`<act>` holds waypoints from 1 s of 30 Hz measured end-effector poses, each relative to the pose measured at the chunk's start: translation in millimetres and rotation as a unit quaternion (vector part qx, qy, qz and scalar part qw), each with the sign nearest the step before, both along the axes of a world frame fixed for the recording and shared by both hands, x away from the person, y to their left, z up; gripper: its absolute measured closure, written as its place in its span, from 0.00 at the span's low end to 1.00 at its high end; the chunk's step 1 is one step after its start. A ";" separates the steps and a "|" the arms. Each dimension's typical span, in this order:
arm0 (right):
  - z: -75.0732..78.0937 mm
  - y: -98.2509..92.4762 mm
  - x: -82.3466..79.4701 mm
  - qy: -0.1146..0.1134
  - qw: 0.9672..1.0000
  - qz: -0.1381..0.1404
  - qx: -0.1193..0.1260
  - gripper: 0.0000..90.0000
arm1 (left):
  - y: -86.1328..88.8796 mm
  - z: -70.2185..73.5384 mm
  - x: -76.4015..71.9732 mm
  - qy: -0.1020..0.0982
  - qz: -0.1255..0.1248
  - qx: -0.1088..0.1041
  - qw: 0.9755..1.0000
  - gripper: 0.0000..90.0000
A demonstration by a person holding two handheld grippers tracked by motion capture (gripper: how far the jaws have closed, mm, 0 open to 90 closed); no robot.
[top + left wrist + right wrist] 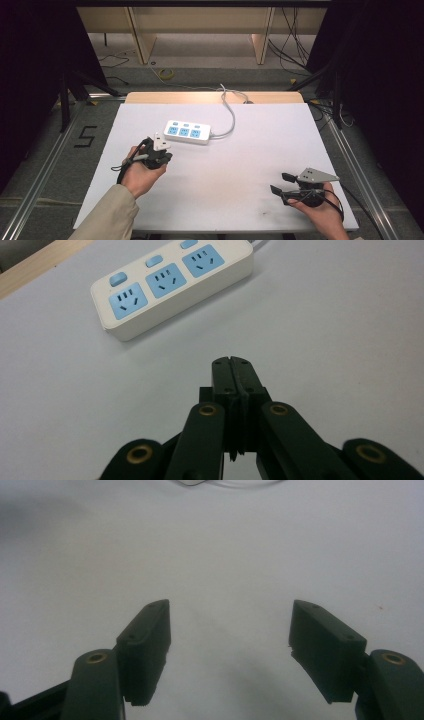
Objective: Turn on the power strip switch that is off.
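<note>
- Power strip [187, 132] sits on the far-middle part of the white table [225, 190], lying a bit slanted, with its white cord [229, 112] running off its right end and curling back over the table's far edge.
- It's a white strip with three light-blue sockets in a row and a little blue button next to each one. Nothing plugged in as far as I can see.
- Left gripper [159, 145] is just beside the strip's near-left end, close to it but not touching. Its grey three-cornered plate points toward the strip.
- In the left gripper view [233, 365] the two black jaws are pressed flat together with nothing between them, and the strip [175, 285] lies ahead and up to the left, apart from the tips.
- Right gripper [281, 183] is over by the near-right corner of the table, well apart from the strip, pointing left across the table.
- Right gripper view [230, 645] has its jaws spread wide with just bare white tabletop between them, so no grip on anything.
- Floor past the table has some loose cables and wooden furniture legs [142, 40].
</note>
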State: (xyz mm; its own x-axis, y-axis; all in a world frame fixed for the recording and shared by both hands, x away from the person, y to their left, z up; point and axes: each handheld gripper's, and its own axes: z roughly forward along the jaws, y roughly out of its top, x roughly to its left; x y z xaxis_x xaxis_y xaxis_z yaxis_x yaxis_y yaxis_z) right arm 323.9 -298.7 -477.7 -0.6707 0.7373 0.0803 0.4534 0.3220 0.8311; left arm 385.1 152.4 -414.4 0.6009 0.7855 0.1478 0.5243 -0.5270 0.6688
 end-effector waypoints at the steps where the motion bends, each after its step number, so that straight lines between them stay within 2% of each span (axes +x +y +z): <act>1: 0.2 -0.1 -0.1 0.000 1.000 0.000 -0.001 0.38 | -0.7 0.4 1.0 0.000 0.002 -0.001 1.000 1.00; 16: -0.6 0.3 0.1 0.001 1.000 -0.001 0.002 0.38 | -0.6 7.3 20.4 0.008 0.006 0.009 1.000 1.00; 30: -0.3 0.4 0.1 0.000 1.000 0.000 -0.001 0.38 | -3.0 5.7 36.5 0.013 0.013 0.013 1.000 1.00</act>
